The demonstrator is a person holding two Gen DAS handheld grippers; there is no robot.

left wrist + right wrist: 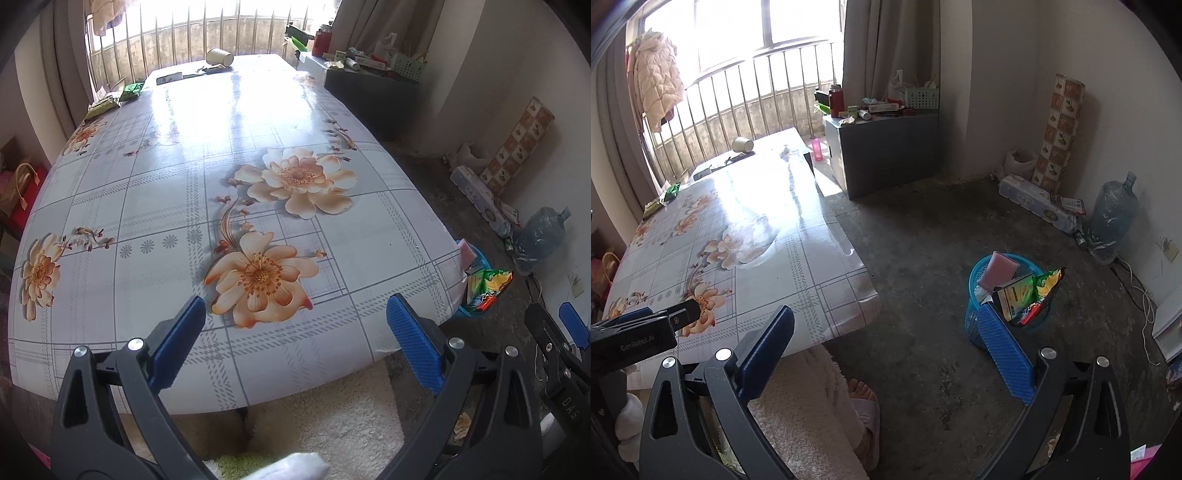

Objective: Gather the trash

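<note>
My left gripper point(295, 314) is open and empty above the near end of the flowered table point(166, 184). My right gripper point(886, 325) is open and empty above the floor, right of the table point(812, 266). A blue trash basket point(975, 295) stands on the floor by the table's right corner, holding a pink sponge point(999, 271), a green box point(1015, 295) and a snack bag point(1045, 291); it also shows in the left wrist view point(476, 291). At the table's far end lie a tipped paper cup point(219, 57), a flat packet point(169, 78) and green wrappers point(133, 90).
A grey cabinet point(886, 155) with clutter stands behind the table on the right. A water jug point(1112, 218), a long packet point(1034, 203) and a patterned roll point(1058, 133) line the right wall. The person's slippered foot point(864, 406) is below.
</note>
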